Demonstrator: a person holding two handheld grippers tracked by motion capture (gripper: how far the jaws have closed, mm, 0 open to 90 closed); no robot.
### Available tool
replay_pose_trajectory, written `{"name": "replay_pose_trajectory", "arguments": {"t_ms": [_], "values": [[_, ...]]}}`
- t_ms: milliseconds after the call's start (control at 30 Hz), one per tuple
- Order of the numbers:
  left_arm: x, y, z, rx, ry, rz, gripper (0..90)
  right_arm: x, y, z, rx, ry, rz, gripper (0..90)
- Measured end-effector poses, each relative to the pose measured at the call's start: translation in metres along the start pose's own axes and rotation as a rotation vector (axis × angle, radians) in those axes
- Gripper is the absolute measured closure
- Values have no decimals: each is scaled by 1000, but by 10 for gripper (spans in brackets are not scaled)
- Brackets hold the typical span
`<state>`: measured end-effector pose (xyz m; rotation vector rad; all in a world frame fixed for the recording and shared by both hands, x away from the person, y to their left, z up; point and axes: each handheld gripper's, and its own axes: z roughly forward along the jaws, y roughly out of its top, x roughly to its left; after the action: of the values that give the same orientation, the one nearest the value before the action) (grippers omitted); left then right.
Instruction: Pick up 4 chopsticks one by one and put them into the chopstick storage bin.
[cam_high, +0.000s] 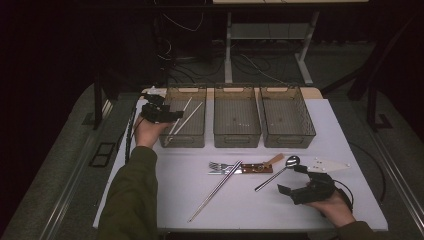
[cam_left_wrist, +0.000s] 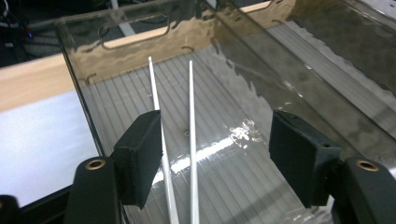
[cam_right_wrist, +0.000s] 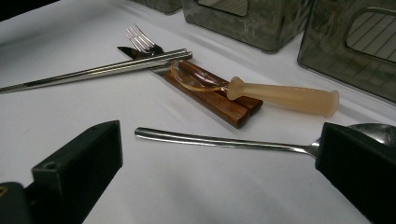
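Observation:
My left gripper (cam_high: 172, 115) (cam_left_wrist: 215, 154) hangs over the near left corner of the left clear bin (cam_high: 184, 139) (cam_left_wrist: 121, 51), jaws open. Two metal chopsticks (cam_high: 185, 116) (cam_left_wrist: 191, 116) lie in that bin, leaning on its front wall; they run between the pads, the left one close beside the left pad, neither pressed. My right gripper (cam_high: 291, 179) (cam_right_wrist: 217, 163) rests low at the table's near right, open. A metal spoon (cam_high: 276, 175) (cam_right_wrist: 219, 141) lies just ahead of its jaws, bowl toward the right pad.
A second pair of metal chopsticks (cam_high: 215, 190) (cam_right_wrist: 107, 69) lies across mid-table over a fork (cam_high: 216, 166) (cam_right_wrist: 140, 41). Beside them are a wooden-handled utensil (cam_high: 257, 168) (cam_right_wrist: 215, 95) and a translucent-handled spoon (cam_high: 274, 160) (cam_right_wrist: 285, 95). Two more clear bins (cam_high: 237, 137) (cam_high: 287, 140) stand behind. A white utensil (cam_high: 327, 164) lies right.

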<state>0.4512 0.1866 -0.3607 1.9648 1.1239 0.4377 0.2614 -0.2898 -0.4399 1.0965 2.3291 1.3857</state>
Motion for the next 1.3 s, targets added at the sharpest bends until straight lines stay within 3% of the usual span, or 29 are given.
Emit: {"name": "replay_pose_trajectory", "arguments": {"t_ms": [133, 333, 567, 767, 867, 1133, 1300], "values": [[-9, 1, -13, -23, -29, 4, 271, 0, 0, 0, 1, -1, -1, 10], [-29, -9, -28, -23, -50, 55, 191, 0, 0, 0, 0, -1, 0, 10], [-50, -31, -36, -33, -96, 92, 142, 0, 0, 0, 1, -2, 0, 10], [-66, -57, -41, -69, -142, 83, 137, 0, 0, 0, 2, -3, 0, 10], [-72, -70, -42, -43, -150, 95, 137, 0, 0, -1, -1, 0, 3, 10], [-87, -95, -50, -31, -184, 137, 140, 0, 0, -2, -1, 3, 3, 10], [-94, -108, -52, -14, -208, 138, 144, 0, 1, 2, 8, 14, -5, 9]]}}
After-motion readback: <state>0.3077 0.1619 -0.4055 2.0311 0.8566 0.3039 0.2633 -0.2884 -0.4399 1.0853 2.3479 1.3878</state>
